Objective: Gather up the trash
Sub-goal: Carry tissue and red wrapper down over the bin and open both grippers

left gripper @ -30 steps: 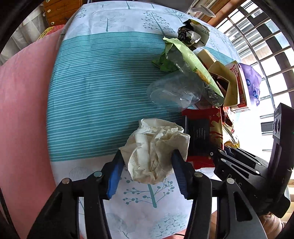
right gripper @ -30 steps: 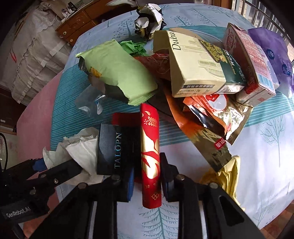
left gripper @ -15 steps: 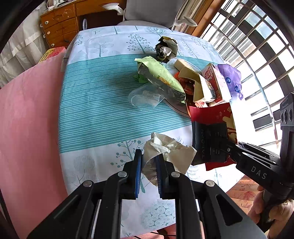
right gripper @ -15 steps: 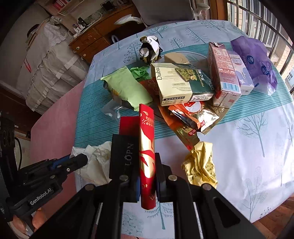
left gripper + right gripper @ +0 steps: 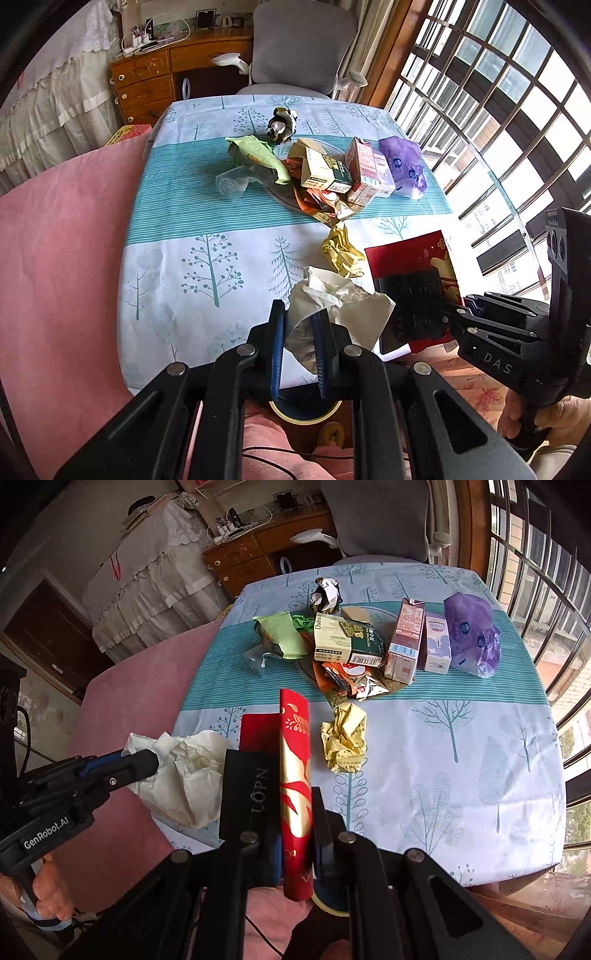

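**Both tools lifted clear of the counter, each with a catch**

Since a second ago both tools have risen and pulled back from the pile, and far more of the room now shows around the counter [image 5: 177,206]. The left tool [image 5: 298,314] has closed its jaws in that time and now pinches a crumpled white paper wad [image 5: 343,306]; the wad bulges up and to the right of the blue pads, off the cloth, near the counter's front edge. The right tool [image 5: 295,834] is clamped on a red and gold packet [image 5: 295,775], held edge-on between its jaws and sticking up ahead of them, with a black box [image 5: 247,794] pressed against the packet's left side.

Left on the counter: a crumpled yellow wrapper [image 5: 345,738] lies just beyond the packet's tip, apart from it. Farther back sits the heap: a green bag [image 5: 282,635], a cream and green box [image 5: 345,638], a red carton [image 5: 404,642], a purple bag [image 5: 471,635] and a clear plastic cup [image 5: 231,182] at the heap's left side. A small crumpled dark wrapper [image 5: 327,594] lies behind the heap.
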`<state>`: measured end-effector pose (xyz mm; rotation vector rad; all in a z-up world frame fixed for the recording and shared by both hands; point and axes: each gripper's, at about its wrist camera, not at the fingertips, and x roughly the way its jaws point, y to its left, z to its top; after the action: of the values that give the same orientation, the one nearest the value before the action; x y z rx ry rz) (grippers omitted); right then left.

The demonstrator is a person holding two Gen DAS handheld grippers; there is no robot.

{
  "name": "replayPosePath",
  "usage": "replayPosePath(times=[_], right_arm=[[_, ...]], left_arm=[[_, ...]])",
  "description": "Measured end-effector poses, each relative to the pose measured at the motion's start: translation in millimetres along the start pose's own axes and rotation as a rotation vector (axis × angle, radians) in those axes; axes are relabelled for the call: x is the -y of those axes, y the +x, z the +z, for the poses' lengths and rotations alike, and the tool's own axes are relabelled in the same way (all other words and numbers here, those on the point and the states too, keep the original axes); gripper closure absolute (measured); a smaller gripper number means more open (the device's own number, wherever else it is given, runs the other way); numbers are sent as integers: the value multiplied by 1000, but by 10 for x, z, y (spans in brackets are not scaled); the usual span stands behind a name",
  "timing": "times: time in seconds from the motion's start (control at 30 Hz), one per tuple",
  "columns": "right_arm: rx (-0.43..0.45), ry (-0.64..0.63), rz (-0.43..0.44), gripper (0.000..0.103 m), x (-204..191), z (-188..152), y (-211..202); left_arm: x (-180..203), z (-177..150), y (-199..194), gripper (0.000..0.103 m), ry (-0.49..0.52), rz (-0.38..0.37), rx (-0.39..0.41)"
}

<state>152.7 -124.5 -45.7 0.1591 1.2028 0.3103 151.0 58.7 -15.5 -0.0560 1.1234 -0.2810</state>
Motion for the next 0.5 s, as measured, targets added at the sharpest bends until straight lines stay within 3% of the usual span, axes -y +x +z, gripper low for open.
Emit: replayPosePath(times=[0.23,0.37,0.5], right_arm=[[-44,-39,23,92,304,-753,-161],[-99,-1,12,92,442,-1187,-111],[-153,26,8,92,510,-1557,87]], left_arm=[[497,-803,-110,91,-55,20,9],[647,-1194,19,91,-59,27,-76],[731,-1529,155,91,-25,75,-107]])
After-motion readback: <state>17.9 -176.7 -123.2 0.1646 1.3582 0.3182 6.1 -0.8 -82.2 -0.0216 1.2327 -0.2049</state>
